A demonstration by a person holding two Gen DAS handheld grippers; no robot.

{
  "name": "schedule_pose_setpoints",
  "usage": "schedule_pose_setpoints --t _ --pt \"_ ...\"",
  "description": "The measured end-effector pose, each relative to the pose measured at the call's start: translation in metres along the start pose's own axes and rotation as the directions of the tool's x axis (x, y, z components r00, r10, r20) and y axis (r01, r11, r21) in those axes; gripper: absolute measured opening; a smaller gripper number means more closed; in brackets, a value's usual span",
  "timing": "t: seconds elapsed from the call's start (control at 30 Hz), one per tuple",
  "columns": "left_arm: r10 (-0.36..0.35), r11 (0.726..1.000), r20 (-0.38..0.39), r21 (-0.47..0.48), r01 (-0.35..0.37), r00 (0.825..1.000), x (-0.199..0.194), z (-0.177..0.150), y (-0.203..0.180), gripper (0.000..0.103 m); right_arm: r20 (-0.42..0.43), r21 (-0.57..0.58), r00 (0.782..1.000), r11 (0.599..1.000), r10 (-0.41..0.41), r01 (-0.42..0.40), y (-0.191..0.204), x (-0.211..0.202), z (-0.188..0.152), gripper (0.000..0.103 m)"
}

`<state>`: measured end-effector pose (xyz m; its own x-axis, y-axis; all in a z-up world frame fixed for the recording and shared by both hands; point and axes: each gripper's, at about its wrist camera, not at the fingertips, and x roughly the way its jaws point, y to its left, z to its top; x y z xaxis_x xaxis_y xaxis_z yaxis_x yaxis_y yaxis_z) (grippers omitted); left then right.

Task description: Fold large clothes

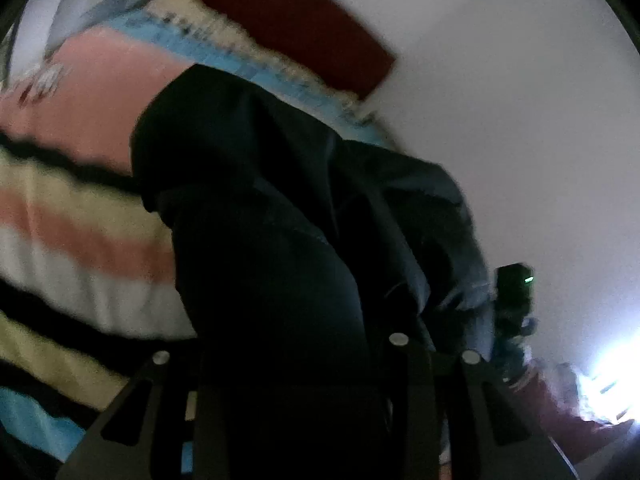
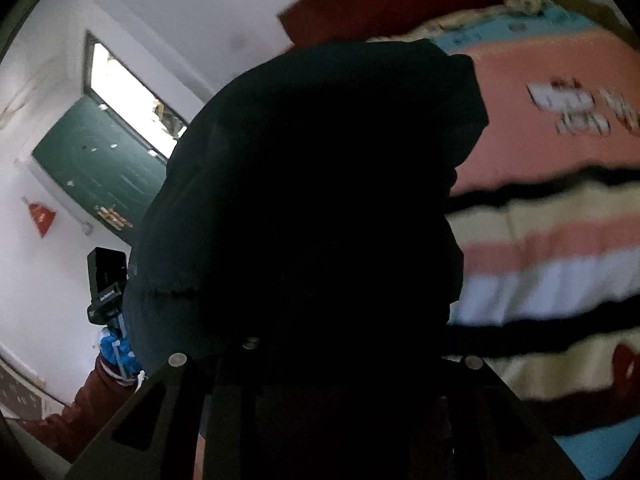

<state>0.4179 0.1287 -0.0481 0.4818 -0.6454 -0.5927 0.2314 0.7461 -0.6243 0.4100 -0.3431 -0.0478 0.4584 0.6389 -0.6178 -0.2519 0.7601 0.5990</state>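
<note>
dark, near-black fabric: one large garment (image 1: 288, 216), bunched and raised off the bed, draped over the front of both grippers and filling the middle of both wrist views.

left gripper (image 1: 304, 364): cloth falls between and over its fingers; the tips are buried in it, so i cannot tell whether they pinch the cloth or stand apart.

right gripper (image 2: 340, 360): the same garment (image 2: 320, 184) hangs across its fingers in deep shadow; finger state likewise cannot be told.

striped bed cover (image 1: 80, 208): bands of pink, cream, white, black and light blue, lying behind and beside the garment; also seen in the right view (image 2: 552, 248), with small blurred motifs on the pink band.

dark red headboard (image 1: 288, 16): at the far edge of the cover, against a white wall (image 1: 500, 100).

green door (image 2: 100, 164): with a bright window (image 2: 128, 84) above it, left of the garment in the right view.

red diamond hanging (image 2: 41, 216): on the wall beside the door.
</note>
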Motion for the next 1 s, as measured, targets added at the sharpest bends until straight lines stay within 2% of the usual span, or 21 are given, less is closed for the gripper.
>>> schedule_pose_setpoints --t 0.07,0.13,0.17,0.23,0.27,0.33,0.37,0.43,0.53,0.63,0.73,0.87,1.0 --pt "0.047 0.998 -0.004 -0.035 -0.048 0.999 0.008 -0.011 0.021 0.034 -0.048 0.053 0.997 0.997 -0.054 0.057 -0.024 0.025 -0.02 0.03" --pt "0.037 0.995 0.004 -0.093 -0.037 0.999 0.007 -0.015 0.044 0.04 -0.048 0.098 0.996 0.992 -0.073 0.078 -0.045 0.035 -0.023 0.038" --pt "0.035 0.994 0.0 -0.106 -0.035 0.999 0.005 -0.016 0.051 0.046 -0.036 0.127 0.997 0.989 -0.069 0.073 -0.053 0.034 -0.027 0.041" --pt "0.062 0.991 -0.013 -0.114 -0.063 0.998 -0.001 -0.017 0.059 0.054 -0.037 0.138 0.995 0.986 -0.093 0.097 -0.062 0.032 -0.03 0.059" --pt "0.072 0.99 -0.019 -0.122 -0.074 0.997 -0.004 -0.016 0.064 0.061 -0.042 0.13 0.992 0.984 -0.117 0.121 -0.065 0.031 -0.031 0.064" --pt "0.097 0.985 -0.005 -0.141 -0.097 0.995 -0.018 -0.018 0.071 0.066 -0.051 0.104 0.983 0.978 -0.174 0.179 -0.066 0.028 -0.031 0.088" --pt "0.104 0.982 0.009 -0.157 -0.101 0.995 -0.027 -0.018 0.076 0.067 -0.051 0.093 0.975 0.971 -0.217 0.221 -0.069 0.023 -0.033 0.092" --pt "0.126 0.973 0.031 -0.197 -0.118 0.991 -0.043 -0.015 0.088 0.068 -0.048 0.11 0.973 0.967 -0.225 0.229 -0.069 0.01 -0.041 0.094" --pt "0.218 0.956 0.031 -0.209 -0.207 0.975 -0.058 -0.021 0.094 0.068 -0.053 0.118 0.959 0.952 -0.279 0.283 -0.076 -0.005 -0.055 0.098" --pt "0.313 0.93 0.027 -0.213 -0.301 0.949 -0.078 -0.031 0.095 0.068 -0.058 0.153 0.941 0.928 -0.334 0.339 -0.09 -0.016 -0.056 0.099" --pt "0.382 0.909 0.032 -0.196 -0.369 0.924 -0.091 -0.04 0.086 0.067 -0.053 0.168 0.919 0.904 -0.391 0.394 -0.086 -0.033 -0.064 0.099" --pt "0.408 0.903 0.06 -0.172 -0.393 0.911 -0.099 -0.054 0.062 0.067 -0.053 0.182 0.879 0.861 -0.473 0.475 -0.074 -0.057 -0.079 0.099" --pt "0.424 0.9 0.075 -0.146 -0.41 0.903 -0.119 -0.079 0.02 0.067 -0.057 0.179 0.853 0.835 -0.519 0.52 -0.055 -0.08 -0.108 0.099"
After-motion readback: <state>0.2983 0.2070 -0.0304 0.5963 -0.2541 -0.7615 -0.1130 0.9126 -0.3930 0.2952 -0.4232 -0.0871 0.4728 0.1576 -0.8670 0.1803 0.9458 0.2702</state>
